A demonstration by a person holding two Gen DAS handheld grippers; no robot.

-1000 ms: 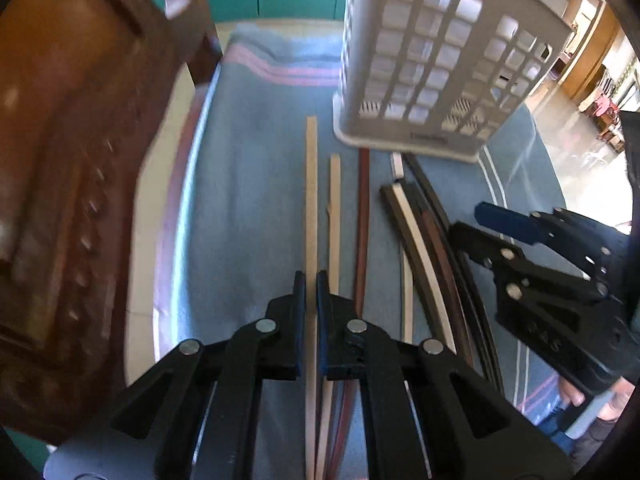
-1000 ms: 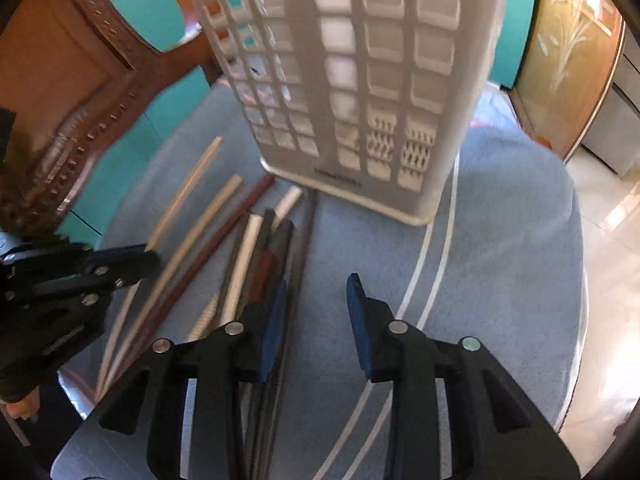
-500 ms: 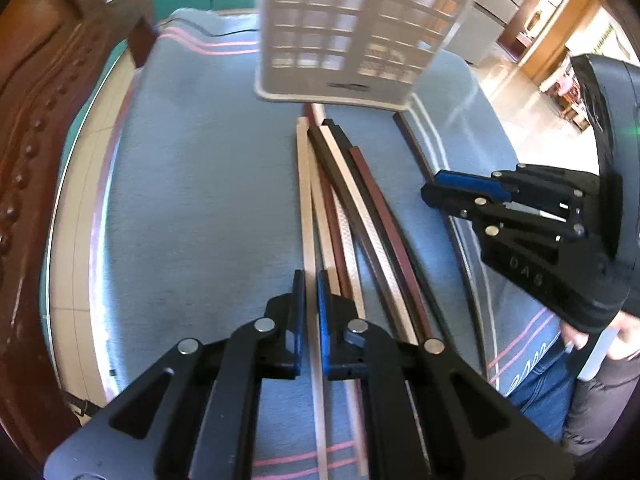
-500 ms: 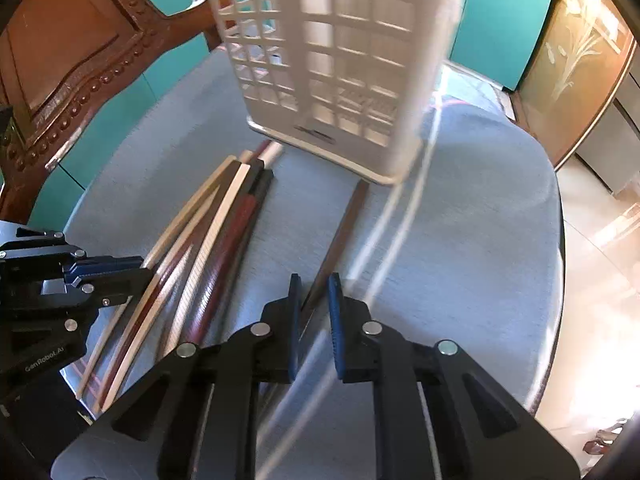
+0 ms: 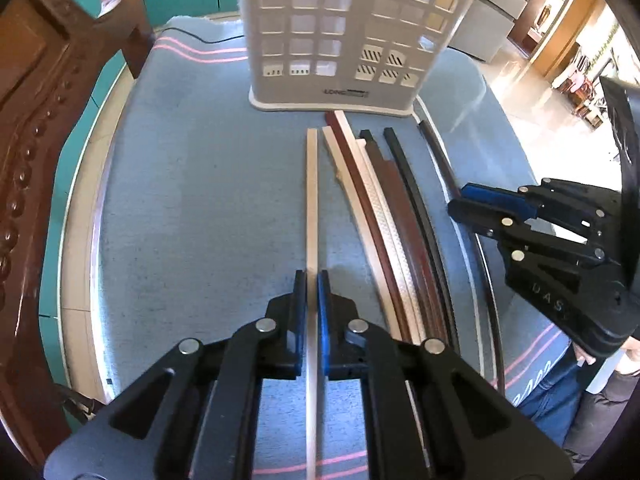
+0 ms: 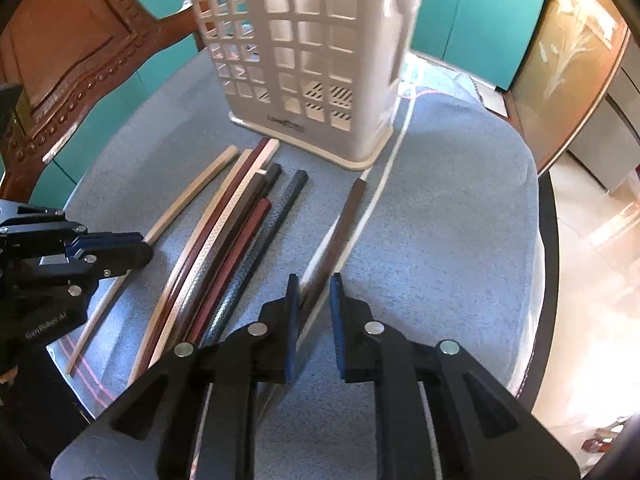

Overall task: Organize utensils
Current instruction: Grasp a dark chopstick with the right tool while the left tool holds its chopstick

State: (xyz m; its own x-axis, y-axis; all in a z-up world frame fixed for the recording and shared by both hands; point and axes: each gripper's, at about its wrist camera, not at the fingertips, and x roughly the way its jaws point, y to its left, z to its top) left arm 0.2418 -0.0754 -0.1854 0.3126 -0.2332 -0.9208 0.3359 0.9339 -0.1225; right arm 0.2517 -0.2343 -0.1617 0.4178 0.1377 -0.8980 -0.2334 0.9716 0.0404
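Chopsticks fanned out before a white basket [image 5: 340, 40] on a blue cloth [image 5: 192, 200].
The left gripper [image 5: 312, 292] clamps a pale chopstick [image 5: 311, 200]; the right gripper [image 6: 314, 300], jaws slightly apart after opening a little, straddles a brown chopstick [image 6: 344, 220] without visibly pressing it. A bundle [image 6: 236, 236] lies between them. A wooden chair [image 5: 36, 120] crowds the left edge; bare cloth lies right.

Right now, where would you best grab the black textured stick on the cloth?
Probably the far end of the black textured chopstick, from straight above, jaws across its width: it lies flat, and there it fans clear of the reddish-brown chopstick beside it.
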